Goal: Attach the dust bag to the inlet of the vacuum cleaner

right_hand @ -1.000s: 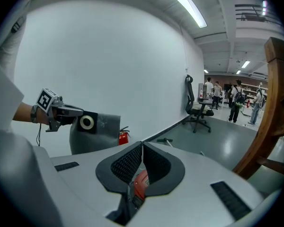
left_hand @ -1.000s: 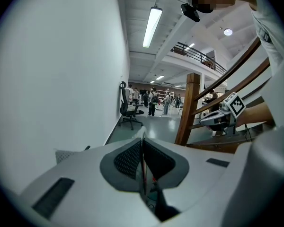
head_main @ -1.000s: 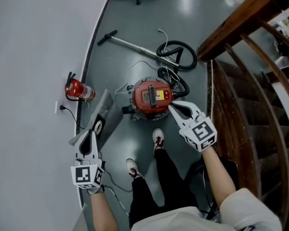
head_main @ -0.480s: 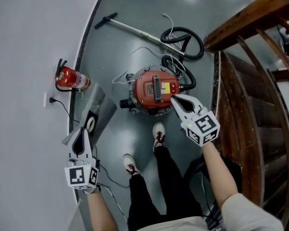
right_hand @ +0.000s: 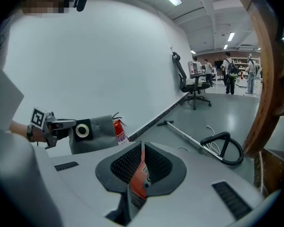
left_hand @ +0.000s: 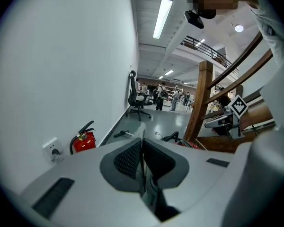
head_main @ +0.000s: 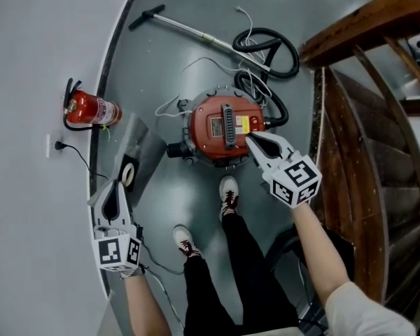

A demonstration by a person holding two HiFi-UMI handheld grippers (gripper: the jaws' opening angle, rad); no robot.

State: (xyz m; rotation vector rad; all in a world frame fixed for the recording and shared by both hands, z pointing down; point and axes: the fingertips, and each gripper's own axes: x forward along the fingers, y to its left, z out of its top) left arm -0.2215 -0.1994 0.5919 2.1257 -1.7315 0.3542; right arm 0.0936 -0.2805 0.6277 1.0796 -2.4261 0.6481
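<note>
Bag [head_main: 140,149]: grey, held in the air left of the vacuum, well apart from it
Feel: judged light and limp; the body will flop and crumple, and only the collar looks stiff
Collar [head_main: 128,174]: pale ring round a dark hole, at the bag's near end, just beside the gripper tips
Hold: best by the stiff part round the collar, so the hole meets the inlet squarely; loose cloth would swing
Left hand-held gripper [head_main: 115,191]: jaws together, pinching a thin edge of the bag
Inlet [head_main: 173,150]: seemingly the dark stub on the vacuum's left side
Vacuum [head_main: 226,124]: red drum on the floor, probably heavy enough to stay put
Right hand-held gripper [head_main: 253,143]: jaws together, empty, over the vacuum's near right edge
</note>
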